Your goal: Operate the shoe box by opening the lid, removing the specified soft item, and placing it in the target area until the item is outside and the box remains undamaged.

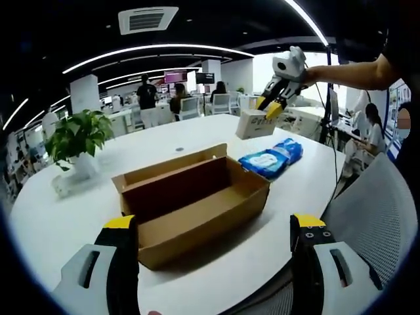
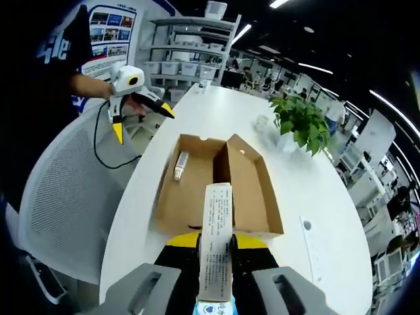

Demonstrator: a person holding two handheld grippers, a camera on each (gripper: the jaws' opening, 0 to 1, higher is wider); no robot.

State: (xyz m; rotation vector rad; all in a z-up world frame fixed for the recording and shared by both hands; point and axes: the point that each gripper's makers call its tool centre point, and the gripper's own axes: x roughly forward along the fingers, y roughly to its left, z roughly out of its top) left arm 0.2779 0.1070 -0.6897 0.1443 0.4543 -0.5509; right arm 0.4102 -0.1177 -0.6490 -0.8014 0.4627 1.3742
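Left gripper (image 1: 216, 252) low at near table edge, jaws wide apart, nothing between them; open shoe box (image 1: 193, 200) just ahead of fingertips on white table (image 1: 59, 216). Right gripper (image 2: 216, 244) up in air past box, jaws clamped on white tissue pack (image 2: 216, 246). Blue wipes pack (image 1: 272, 158) on table beyond box. Small tube (image 2: 180, 165) inside box. Potted plant (image 1: 77, 141) at far side

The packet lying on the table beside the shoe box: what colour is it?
Blue with a white label, best in the left gripper view: packet.
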